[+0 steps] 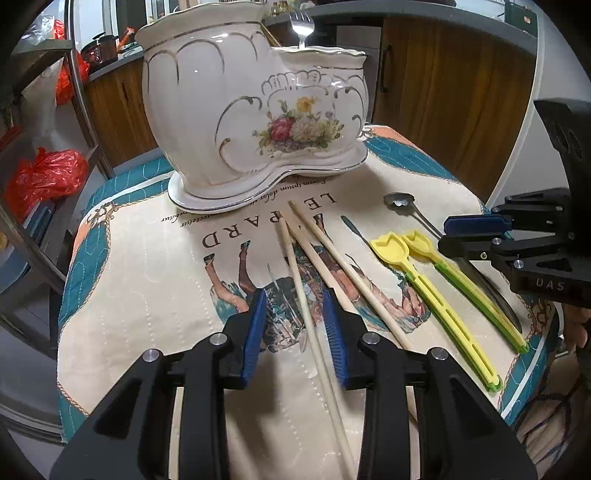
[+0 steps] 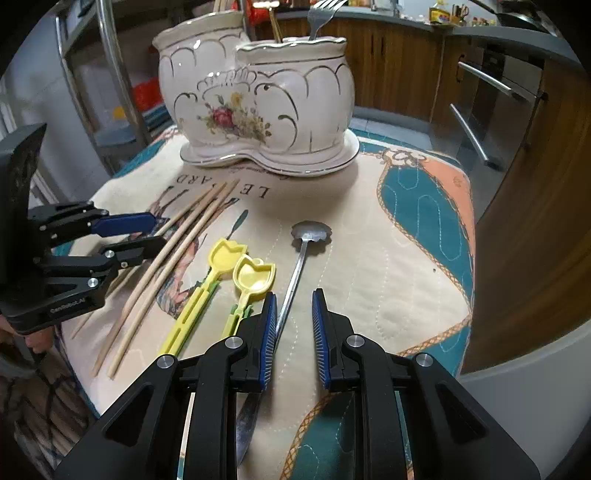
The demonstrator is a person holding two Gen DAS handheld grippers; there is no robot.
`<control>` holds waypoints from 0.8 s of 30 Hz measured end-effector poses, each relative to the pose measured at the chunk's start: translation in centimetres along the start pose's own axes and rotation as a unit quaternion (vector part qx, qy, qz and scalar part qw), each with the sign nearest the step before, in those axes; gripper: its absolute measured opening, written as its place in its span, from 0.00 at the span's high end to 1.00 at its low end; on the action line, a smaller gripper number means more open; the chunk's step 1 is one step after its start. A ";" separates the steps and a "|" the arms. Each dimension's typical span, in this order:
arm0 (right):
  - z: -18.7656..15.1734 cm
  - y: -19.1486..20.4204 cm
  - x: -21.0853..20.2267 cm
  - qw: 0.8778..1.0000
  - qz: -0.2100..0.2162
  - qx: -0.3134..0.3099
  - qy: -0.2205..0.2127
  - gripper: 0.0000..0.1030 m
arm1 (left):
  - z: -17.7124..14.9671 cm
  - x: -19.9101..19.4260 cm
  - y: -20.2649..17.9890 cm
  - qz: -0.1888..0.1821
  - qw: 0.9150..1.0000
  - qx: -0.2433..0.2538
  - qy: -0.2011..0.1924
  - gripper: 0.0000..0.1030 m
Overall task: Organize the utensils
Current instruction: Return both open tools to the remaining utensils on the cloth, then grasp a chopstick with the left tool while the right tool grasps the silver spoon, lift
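Left wrist view: left gripper (image 1: 295, 332), jaws narrowly parted astride one chopstick (image 1: 299, 291), pads not seen pressing; closing is judged the step in hand, best made square across the stick. Two further chopsticks (image 1: 332, 254) lie just beside it, mid-worktop. Right gripper (image 2: 294, 332), jaws narrow and empty, is poised over the steel spoon (image 2: 295, 269) handle. Yellow spoons (image 2: 236, 273) lie between. Ceramic holder (image 2: 258, 107) stands at the far edge, a fork (image 2: 321, 14) already inside. Open cloth (image 2: 406, 266) is left toward the right edge; near edge close.
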State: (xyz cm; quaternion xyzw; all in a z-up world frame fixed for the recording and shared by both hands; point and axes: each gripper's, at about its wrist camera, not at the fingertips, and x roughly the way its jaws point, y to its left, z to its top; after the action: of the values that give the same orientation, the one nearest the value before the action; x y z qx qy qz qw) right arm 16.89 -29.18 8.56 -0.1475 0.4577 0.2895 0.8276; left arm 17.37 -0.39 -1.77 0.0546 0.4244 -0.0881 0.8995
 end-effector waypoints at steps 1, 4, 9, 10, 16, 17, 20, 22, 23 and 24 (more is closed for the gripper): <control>0.3 0.1 0.0 1.000 -0.003 -0.006 0.010 0.80 | 0.0 0.0 0.0 0.000 1.000 0.001 0.004 0.71; 1.3 0.6 0.3 0.998 -0.015 -0.028 0.048 0.80 | 0.5 0.0 0.1 -0.004 1.000 0.009 0.024 0.77; 2.4 0.9 0.9 0.994 -0.019 -0.046 0.098 0.80 | 0.8 -0.1 1.1 -0.006 0.998 0.016 0.055 0.85; 2.6 0.9 1.0 0.993 -0.019 -0.048 0.104 0.80 | 0.8 -0.2 1.4 0.000 0.998 0.020 0.062 0.85; 4.2 0.7 2.1 0.985 -0.008 -0.037 0.168 0.80 | 1.5 0.0 2.9 -0.009 0.993 0.027 0.116 0.85; 4.5 0.7 2.3 0.983 -0.008 -0.035 0.179 0.80 | 1.8 0.1 3.0 -0.011 0.992 0.027 0.127 0.85; 5.2 1.3 2.9 0.977 -0.028 -0.045 0.205 0.80 | 2.8 0.7 3.0 -0.013 0.986 0.035 0.165 0.85; 5.3 1.7 3.2 0.975 -0.038 -0.050 0.213 0.80 | 3.4 1.1 2.7 -0.006 0.981 0.047 0.186 0.85; 5.4 1.9 3.3 0.974 -0.042 -0.051 0.217 0.80 | 3.7 1.3 2.6 -0.002 0.980 0.050 0.194 0.85; 5.5 2.0 3.3 0.973 -0.045 -0.049 0.220 0.80 | 3.9 1.3 2.3 0.001 0.978 0.053 0.200 0.85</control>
State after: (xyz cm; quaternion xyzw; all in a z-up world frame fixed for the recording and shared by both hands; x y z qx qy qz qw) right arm 20.77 -23.65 8.76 -0.2680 0.6065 0.2349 0.7108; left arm 21.61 1.06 -0.29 0.1195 0.5900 -0.0965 0.7927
